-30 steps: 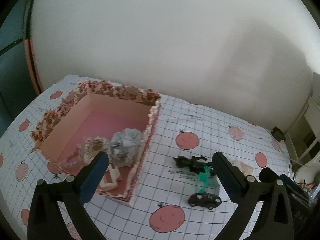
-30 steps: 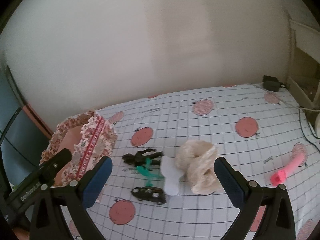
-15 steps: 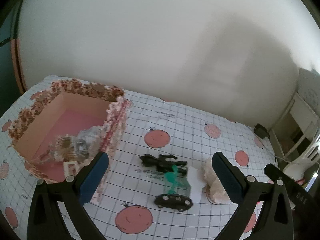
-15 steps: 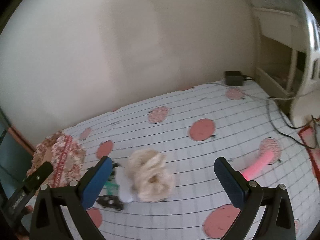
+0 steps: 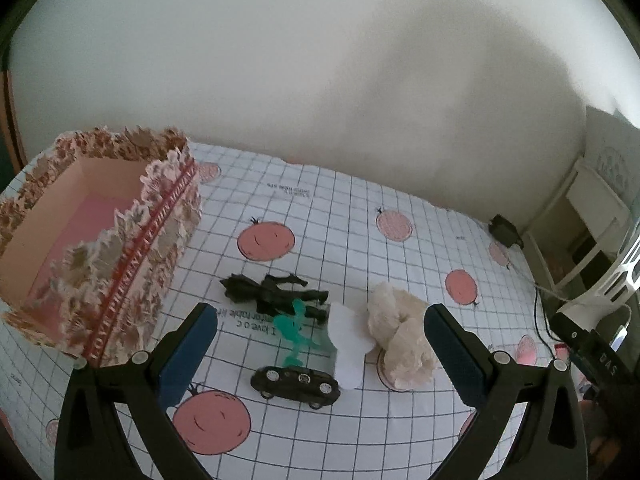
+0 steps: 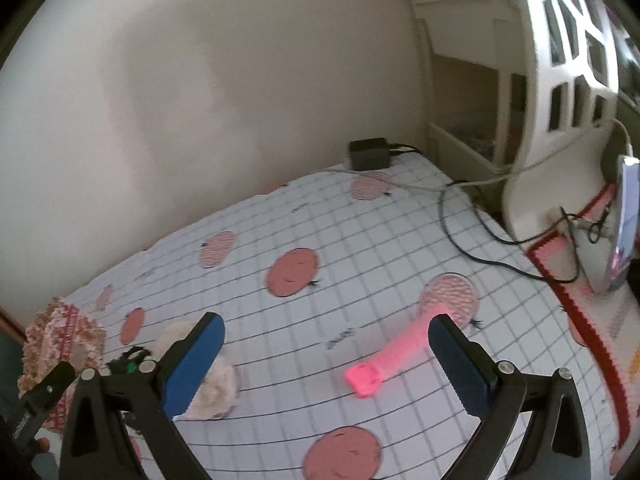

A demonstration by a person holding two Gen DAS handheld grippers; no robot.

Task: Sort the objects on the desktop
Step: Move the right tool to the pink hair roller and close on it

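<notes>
In the left wrist view my left gripper (image 5: 320,344) is open above a cluster of toys: a black toy car (image 5: 295,386), a green figure (image 5: 295,332), a dark figure (image 5: 272,294), a white card (image 5: 347,344) and a cream crumpled tissue (image 5: 402,336). A floral box (image 5: 108,280) with a pink inside stands at the left. In the right wrist view my right gripper (image 6: 326,354) is open and empty, with a pink tube (image 6: 390,356) lying between its fingers on the cloth. The cream tissue (image 6: 218,384) sits behind the left finger.
A checked cloth with red tomato prints (image 6: 292,272) covers the table. A black adapter (image 6: 370,154) and its cables (image 6: 472,240) lie at the far right. A white lattice basket (image 6: 568,80) and a phone (image 6: 626,224) stand at the right edge. The floral box (image 6: 60,336) shows at the left.
Both grippers swung right. The box slid left in the left view and the tissue came between its fingers. The pink tube moved into the middle of the right view.
</notes>
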